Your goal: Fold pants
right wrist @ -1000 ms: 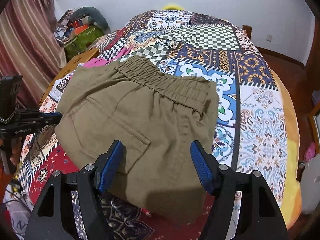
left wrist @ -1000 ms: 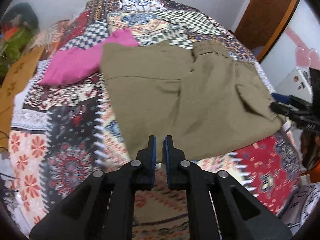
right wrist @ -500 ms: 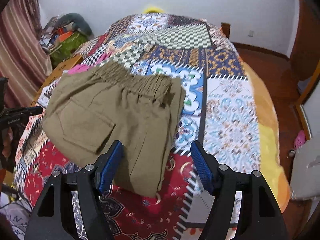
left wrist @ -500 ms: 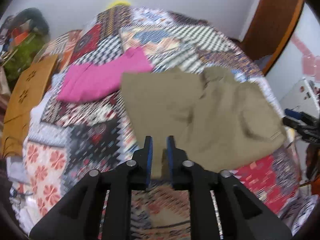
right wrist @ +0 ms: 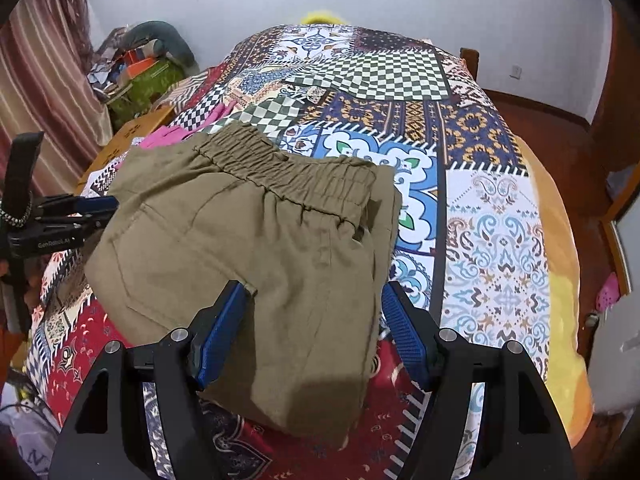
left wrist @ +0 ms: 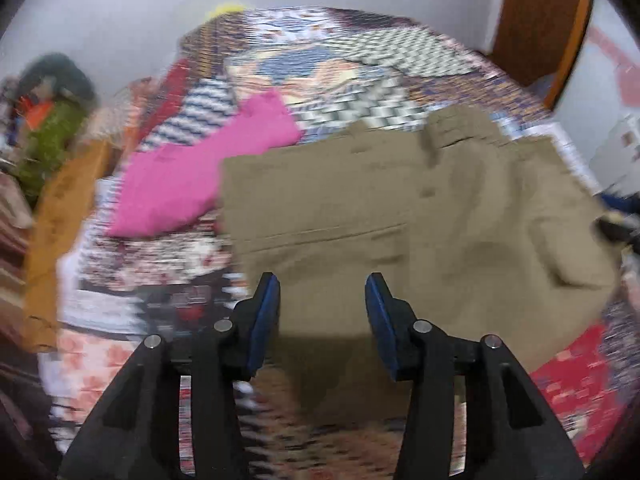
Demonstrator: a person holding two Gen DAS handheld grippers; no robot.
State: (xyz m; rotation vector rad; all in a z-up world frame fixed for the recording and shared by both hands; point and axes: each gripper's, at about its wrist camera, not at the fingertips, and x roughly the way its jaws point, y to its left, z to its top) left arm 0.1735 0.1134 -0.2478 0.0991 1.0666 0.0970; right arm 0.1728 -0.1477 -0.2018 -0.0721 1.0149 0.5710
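Observation:
Olive-brown pants point(left wrist: 400, 220) lie folded on the patchwork bedspread point(left wrist: 360, 64). In the right wrist view the pants point(right wrist: 248, 248) show their elastic waistband at the far side and a back pocket toward the left. My left gripper point(left wrist: 322, 300) is open and empty, just above the near edge of the pants; this view is blurred. My right gripper point(right wrist: 314, 320) is open and empty, its fingers either side of the pants' near part. The left gripper also shows in the right wrist view point(right wrist: 88, 206) at the pants' left edge.
A folded pink garment point(left wrist: 208, 168) lies on the bed to the left of the pants. A pile of clutter point(right wrist: 136, 68) and a striped curtain point(right wrist: 44, 76) stand at the left. A wooden door point(left wrist: 536, 20) is at the far right.
My left gripper has opened from nearly shut and let go of the pants edge. Both grippers have shifted over the pants; the left view has become blurred from motion.

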